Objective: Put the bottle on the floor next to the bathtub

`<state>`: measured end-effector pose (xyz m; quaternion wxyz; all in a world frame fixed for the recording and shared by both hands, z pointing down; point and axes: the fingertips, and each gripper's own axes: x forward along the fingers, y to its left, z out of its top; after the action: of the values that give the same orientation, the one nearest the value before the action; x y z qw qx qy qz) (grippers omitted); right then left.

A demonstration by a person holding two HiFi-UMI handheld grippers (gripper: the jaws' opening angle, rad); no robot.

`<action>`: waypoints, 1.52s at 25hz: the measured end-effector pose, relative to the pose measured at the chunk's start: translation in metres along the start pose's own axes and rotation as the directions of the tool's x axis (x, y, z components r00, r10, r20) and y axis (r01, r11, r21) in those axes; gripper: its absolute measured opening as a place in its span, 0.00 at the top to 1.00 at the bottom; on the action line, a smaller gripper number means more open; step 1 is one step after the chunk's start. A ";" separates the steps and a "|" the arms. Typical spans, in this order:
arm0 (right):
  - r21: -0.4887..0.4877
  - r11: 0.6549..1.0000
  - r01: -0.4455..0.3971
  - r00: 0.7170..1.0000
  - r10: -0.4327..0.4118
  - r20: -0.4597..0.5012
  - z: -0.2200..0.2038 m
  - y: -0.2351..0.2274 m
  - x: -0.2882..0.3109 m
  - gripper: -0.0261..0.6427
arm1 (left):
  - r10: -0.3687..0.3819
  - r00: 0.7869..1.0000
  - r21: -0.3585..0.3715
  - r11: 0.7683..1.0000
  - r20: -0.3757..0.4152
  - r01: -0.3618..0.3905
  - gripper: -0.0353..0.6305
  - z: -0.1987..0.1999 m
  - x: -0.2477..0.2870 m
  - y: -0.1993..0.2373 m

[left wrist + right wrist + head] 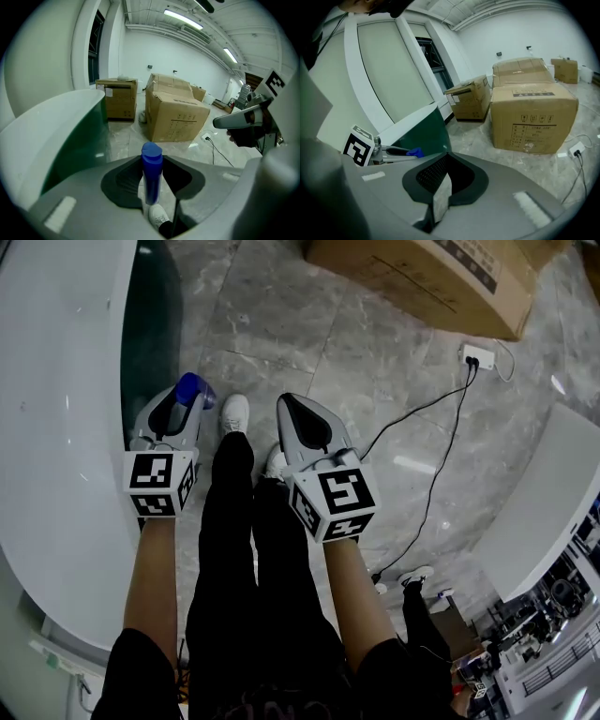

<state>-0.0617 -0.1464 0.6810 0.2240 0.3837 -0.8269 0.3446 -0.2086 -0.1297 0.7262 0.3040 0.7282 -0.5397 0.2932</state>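
A white bathtub (56, 427) curves along the left. Just beside its rim, the left gripper (184, 399) clamps a blue bottle (152, 176), cap up, above the grey floor (375, 362), likely so it can be lowered straight down beside the tub. To the right, the right gripper (292, 411) hangs with jaws closed on nothing, apparently unneeded.

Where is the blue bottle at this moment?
The blue bottle stands upright between the jaws of the left gripper, at the left of the head view. It is above the floor, beside the bathtub and near a white shoe.
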 end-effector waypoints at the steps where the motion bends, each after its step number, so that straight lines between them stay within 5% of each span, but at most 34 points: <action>1: 0.003 1.000 -0.004 1.000 0.004 -0.007 -0.006 -0.002 0.006 0.93 | -0.001 1.000 -0.001 1.000 -0.010 0.001 0.73 -0.008 0.008 0.001; 12: 0.016 0.999 -0.046 0.993 0.048 -0.104 -0.074 -0.024 0.066 0.93 | 0.003 0.992 -0.014 1.000 -0.126 -0.005 0.73 -0.084 0.089 0.020; 38: 0.079 0.997 0.010 0.941 0.017 -0.338 -0.233 -0.095 0.191 0.93 | -0.027 0.974 0.023 0.999 -0.227 0.033 0.74 -0.222 0.222 0.057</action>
<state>-0.0772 -0.1093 0.9944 0.3467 0.3259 -0.7624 0.4385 -0.2308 -0.1088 1.0439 0.3581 0.7022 -0.4866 0.3768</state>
